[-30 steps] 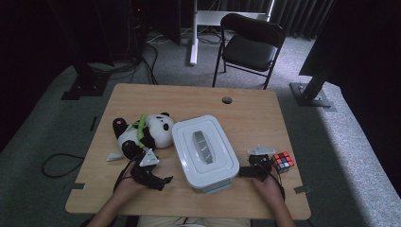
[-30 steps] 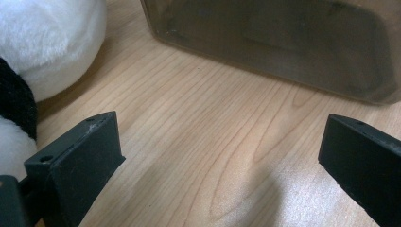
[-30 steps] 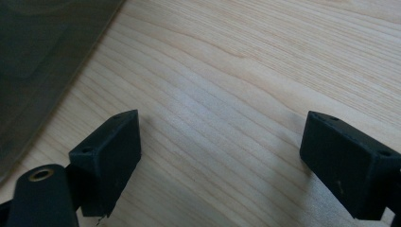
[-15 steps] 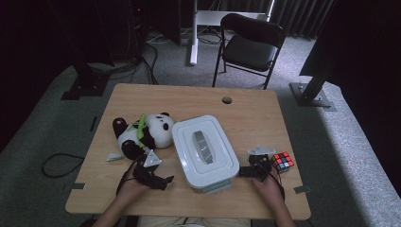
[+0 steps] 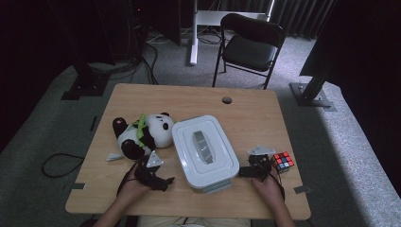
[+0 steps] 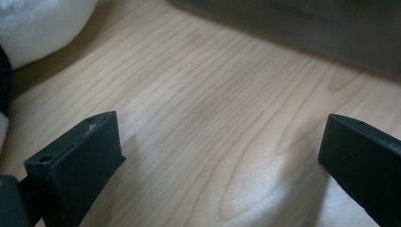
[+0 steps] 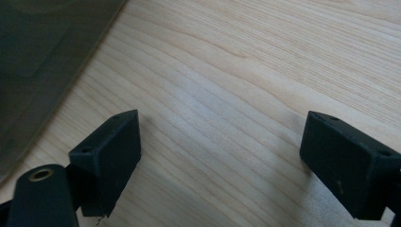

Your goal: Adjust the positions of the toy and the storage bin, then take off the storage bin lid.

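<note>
White lidded plastic box (image 5: 204, 152) between left tool (image 5: 166, 180) and right tool (image 5: 242, 171); both tools wide open, empty, low over wooden counter (image 5: 198, 102).

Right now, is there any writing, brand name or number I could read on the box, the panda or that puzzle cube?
None can be read. The white lidded box has a plain lid, the panda plush toy has no legible tag, and the puzzle cube shows coloured squares without lettering. The left gripper and right gripper have bare black jaws.
</note>
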`<state>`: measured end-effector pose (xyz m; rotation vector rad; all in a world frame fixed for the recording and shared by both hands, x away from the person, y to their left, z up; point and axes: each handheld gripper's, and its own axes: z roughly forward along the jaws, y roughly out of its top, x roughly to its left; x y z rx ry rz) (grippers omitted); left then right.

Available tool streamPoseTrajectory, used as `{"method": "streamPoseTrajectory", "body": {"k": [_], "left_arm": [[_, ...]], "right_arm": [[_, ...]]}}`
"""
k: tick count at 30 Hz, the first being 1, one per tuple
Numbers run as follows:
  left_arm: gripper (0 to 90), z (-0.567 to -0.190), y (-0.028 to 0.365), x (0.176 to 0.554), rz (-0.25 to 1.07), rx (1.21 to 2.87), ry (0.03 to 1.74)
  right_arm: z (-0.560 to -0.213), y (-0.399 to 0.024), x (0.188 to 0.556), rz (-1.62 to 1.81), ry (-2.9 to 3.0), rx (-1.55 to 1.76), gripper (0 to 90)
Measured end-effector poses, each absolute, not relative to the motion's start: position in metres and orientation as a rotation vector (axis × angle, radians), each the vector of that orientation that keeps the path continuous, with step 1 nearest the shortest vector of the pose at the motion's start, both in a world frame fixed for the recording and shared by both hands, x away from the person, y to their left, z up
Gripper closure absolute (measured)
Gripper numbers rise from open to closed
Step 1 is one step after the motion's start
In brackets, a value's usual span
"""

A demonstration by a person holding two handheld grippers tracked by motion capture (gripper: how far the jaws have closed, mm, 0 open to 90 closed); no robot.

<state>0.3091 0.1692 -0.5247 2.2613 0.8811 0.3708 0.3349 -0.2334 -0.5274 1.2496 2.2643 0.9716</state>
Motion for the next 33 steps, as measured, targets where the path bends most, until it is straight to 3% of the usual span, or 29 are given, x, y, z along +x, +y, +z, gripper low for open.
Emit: {"method": "streamPoseTrajectory", "body": {"k": [33], "left_arm": [[0.8, -0.5247, 0.1691, 0.3091, 0.372, 2.260, 0.883]], "right_arm": [[-0.5237, -0.2338, 0.3311, 0.931, 2.303, 1.254, 13.7]]}}
